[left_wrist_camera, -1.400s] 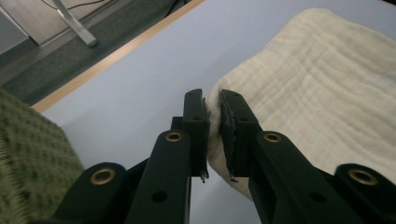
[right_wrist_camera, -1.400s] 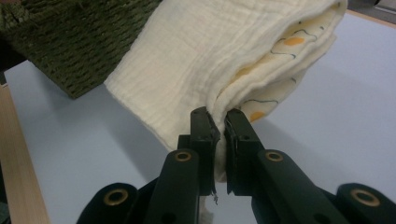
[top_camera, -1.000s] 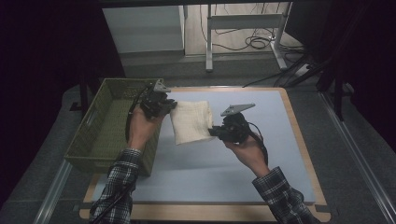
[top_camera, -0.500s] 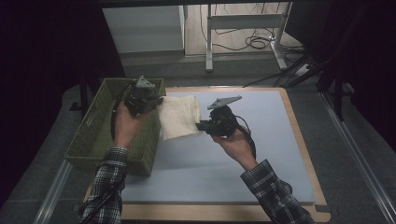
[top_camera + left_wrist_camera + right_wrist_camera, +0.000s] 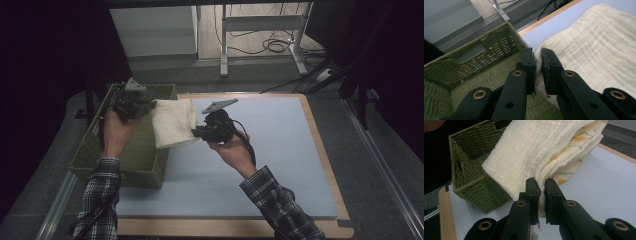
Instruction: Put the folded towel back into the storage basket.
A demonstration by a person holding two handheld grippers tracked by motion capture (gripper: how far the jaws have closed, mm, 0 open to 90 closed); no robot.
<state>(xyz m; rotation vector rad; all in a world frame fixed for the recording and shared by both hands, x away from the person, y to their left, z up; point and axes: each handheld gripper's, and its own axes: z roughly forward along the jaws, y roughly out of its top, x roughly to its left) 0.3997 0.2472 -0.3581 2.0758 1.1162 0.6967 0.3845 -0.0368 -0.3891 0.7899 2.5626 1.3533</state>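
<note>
While it hangs clear of the pale blue surface [image 5: 280,150], the folded cream cloth [image 5: 172,121] stretches between the two grippers, its left part over the right rim of the green woven basket [image 5: 131,155]. In the right gripper view the cloth's inner layers show orange and dark printed marks. The left gripper [image 5: 145,106] has its jaws closed on the cloth's upper left edge, above the basket's interior; in the left gripper view the fabric is pinched between the black jaws. The right gripper [image 5: 196,132] clamps the cloth's lower right edge, its jaws shut tight on the folded layers. The basket sits at the left edge of the surface. Plaid sleeves [image 5: 277,205] cover both forearms. Beyond the surface, cables [image 5: 272,45] lie on the floor near a metal frame leg [image 5: 224,45].
</note>
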